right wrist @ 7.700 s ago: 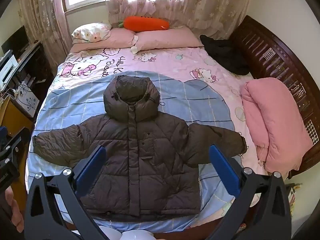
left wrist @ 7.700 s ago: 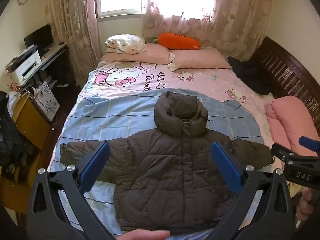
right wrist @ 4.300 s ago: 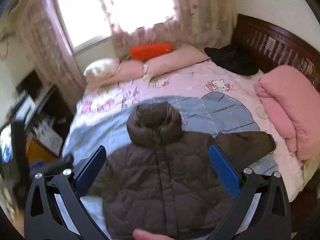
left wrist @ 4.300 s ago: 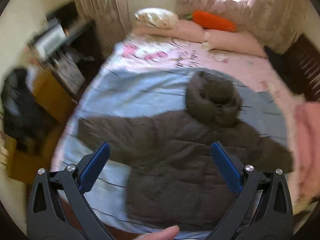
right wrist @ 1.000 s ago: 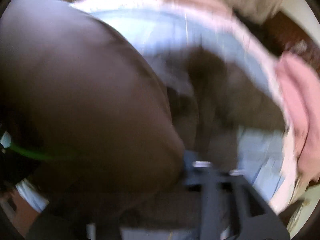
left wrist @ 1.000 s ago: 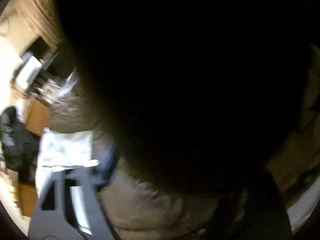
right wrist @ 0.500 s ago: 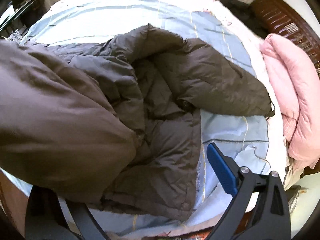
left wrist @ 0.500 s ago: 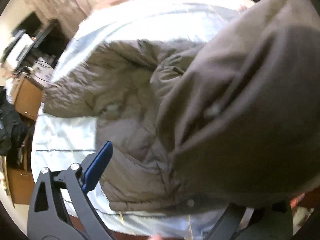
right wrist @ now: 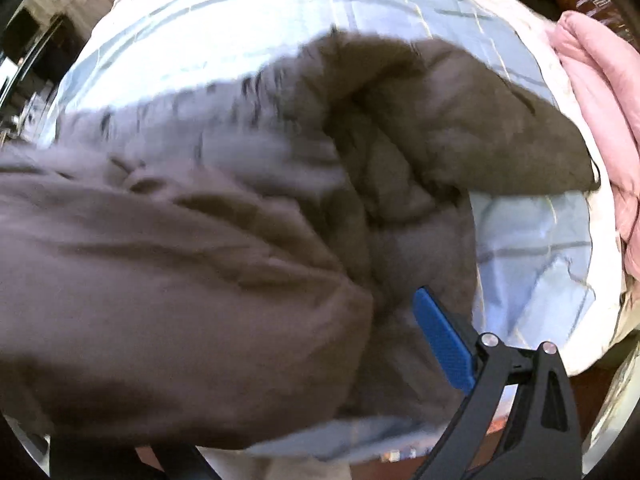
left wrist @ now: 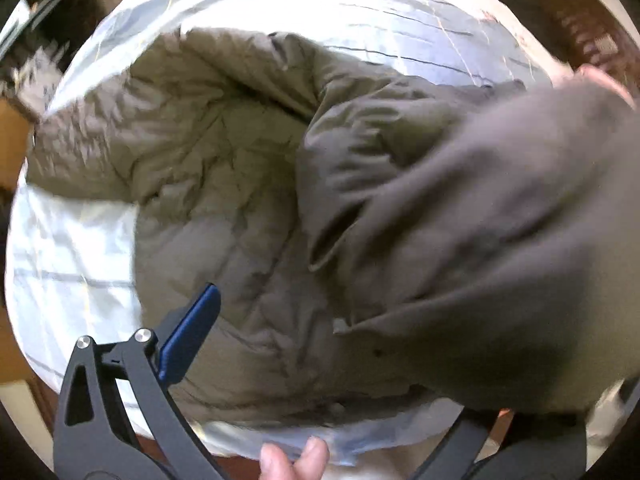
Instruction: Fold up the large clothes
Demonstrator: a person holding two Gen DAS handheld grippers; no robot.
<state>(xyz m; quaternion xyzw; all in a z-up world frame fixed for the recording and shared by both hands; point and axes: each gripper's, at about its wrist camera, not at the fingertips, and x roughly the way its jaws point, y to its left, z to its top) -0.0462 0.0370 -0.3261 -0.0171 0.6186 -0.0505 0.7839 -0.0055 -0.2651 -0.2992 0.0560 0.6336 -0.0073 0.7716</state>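
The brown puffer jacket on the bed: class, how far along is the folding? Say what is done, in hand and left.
Done: the jacket lies on the blue sheet, its hood end flipped over toward the hem.
In hand: that bulk hangs before both cameras; grips are hidden.
Left: both sleeves lie out sideways, unfolded, and no compact bundle exists.

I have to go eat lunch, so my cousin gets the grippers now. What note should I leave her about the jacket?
Left gripper: only one blue finger shows, the other is under fabric, so the jaws cannot be judged.
Right gripper: the same, with one finger showing.
The brown jacket lies on the blue sheet. A raised bunch of it hangs close to both cameras.
One sleeve and the other sleeve lie spread out sideways.
Done: a first fold is begun.
Left: lay the bunch flat, fold in both sleeves, finish.
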